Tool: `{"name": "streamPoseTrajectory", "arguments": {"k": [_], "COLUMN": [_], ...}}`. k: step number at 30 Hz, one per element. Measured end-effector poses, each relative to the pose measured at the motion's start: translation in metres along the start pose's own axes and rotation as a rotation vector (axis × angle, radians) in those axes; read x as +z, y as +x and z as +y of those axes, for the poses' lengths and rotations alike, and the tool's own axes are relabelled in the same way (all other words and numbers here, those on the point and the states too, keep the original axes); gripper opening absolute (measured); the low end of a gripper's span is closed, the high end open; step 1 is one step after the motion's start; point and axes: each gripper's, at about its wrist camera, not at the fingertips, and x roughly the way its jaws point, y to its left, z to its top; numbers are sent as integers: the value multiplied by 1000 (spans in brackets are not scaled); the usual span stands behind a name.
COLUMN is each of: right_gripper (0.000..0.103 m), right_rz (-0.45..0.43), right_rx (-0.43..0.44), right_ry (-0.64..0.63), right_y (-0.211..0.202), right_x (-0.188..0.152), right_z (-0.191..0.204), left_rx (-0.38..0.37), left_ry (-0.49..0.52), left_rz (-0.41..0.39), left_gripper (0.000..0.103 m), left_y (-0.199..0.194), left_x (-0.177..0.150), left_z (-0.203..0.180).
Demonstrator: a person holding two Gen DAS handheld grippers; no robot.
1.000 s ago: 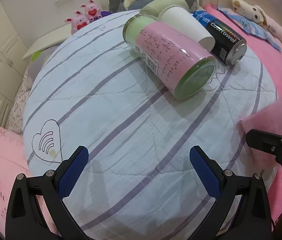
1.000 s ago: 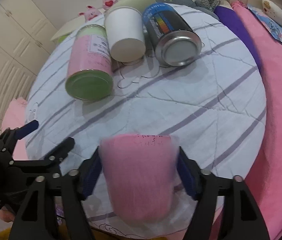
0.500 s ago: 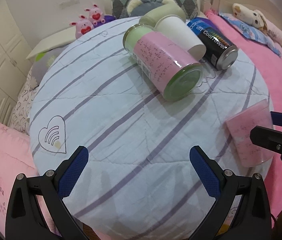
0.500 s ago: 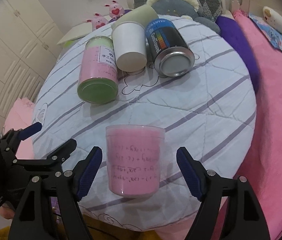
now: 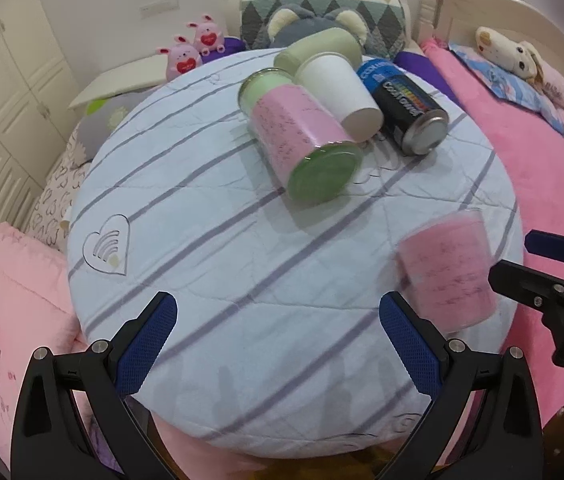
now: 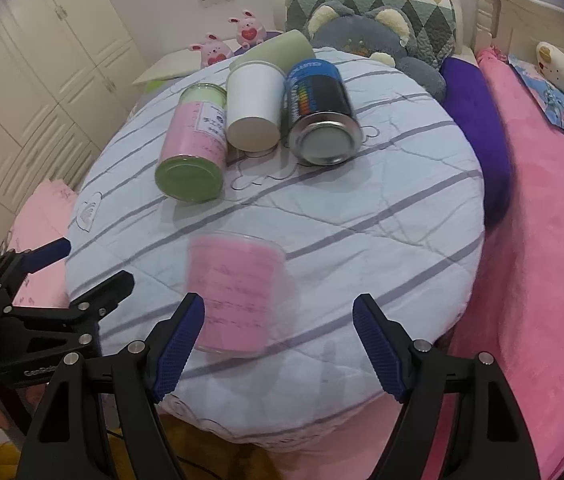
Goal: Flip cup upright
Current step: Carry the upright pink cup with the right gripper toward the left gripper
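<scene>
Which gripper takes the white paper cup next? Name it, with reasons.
Probably right. Both grippers are open, but the white paper cup lies almost straight ahead of the right gripper; from the left gripper, the pink-labelled jar lies in front of it.

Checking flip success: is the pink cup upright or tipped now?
Upright. The pink cup stands on the striped cushion, wide rim up; the right gripper is open, apart from it.

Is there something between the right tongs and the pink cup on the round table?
Nothing visible. The pink cup stands upright just ahead of the open right tongs, beside the left finger. The lying containers are farther back on the table.
</scene>
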Motion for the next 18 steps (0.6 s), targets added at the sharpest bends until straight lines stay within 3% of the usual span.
{"name": "streamPoseTrajectory", "arguments": {"k": [8, 18], "right_gripper": [78, 78], "right_rz": [16, 38], "right_rx": [-16, -20], "right_ry": [-50, -84], "right_y": [2, 13], "right_x": [-2, 0], "right_z": [-25, -51], "left_rx": [-52, -59], "left_ry": [-40, -81], "left_rz": [43, 76], "left_gripper": [102, 102], "left_y": [-3, 1], "left_x": [6, 20], "left_z": [-31, -56]}}
